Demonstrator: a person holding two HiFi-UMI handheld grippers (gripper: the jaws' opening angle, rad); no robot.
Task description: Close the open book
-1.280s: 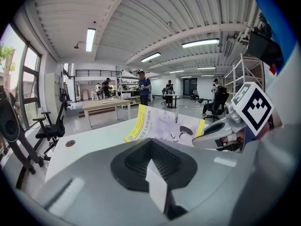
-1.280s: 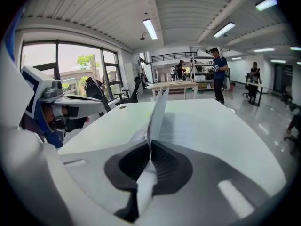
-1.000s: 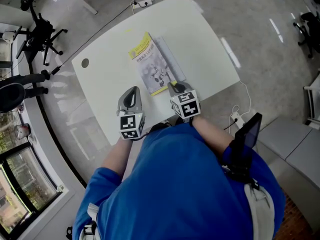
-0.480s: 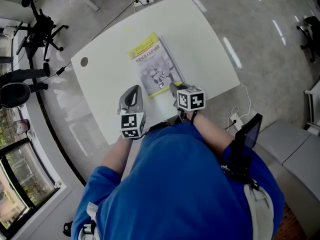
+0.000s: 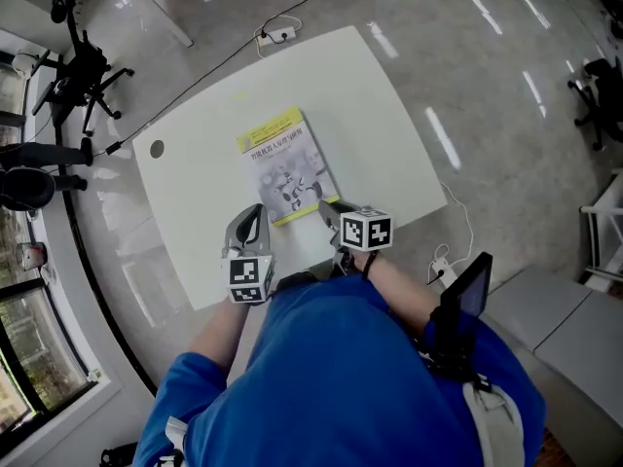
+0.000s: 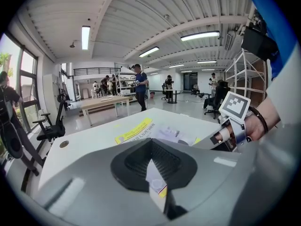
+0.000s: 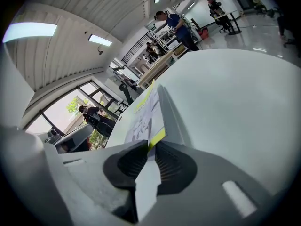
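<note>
1. The book point(image 5: 283, 163) is seen lying shut and flat on the white bench point(image 5: 380, 95), cover up. A yellow band runs across its far end and a yellow strip along its near edge.
2. The right tool point(image 5: 329, 212) is found at the book's near right corner. In the right gripper view the yellow corner point(image 7: 157, 136) is seen just at the mouth of the jaws.
3. Those jaws have just been opening. A narrow gap is now shown between them, and the corner is not pinched: the book is released.
4. The left tool point(image 5: 255, 212) is held just beside the book's near left corner, over bare bench. Its jaws are clenched tip to tip, with nothing between them.
5. A marker cube is carried behind each tool, on the right point(image 5: 367, 231) and on the left point(image 5: 249, 277).
6. A blue top point(image 5: 341, 377) fills the lower part of the head view.
7. Beyond the bench, a power strip point(image 5: 277, 35) lies on the grey floor, and a black chair point(image 5: 83, 66) stands off to the left.
</note>
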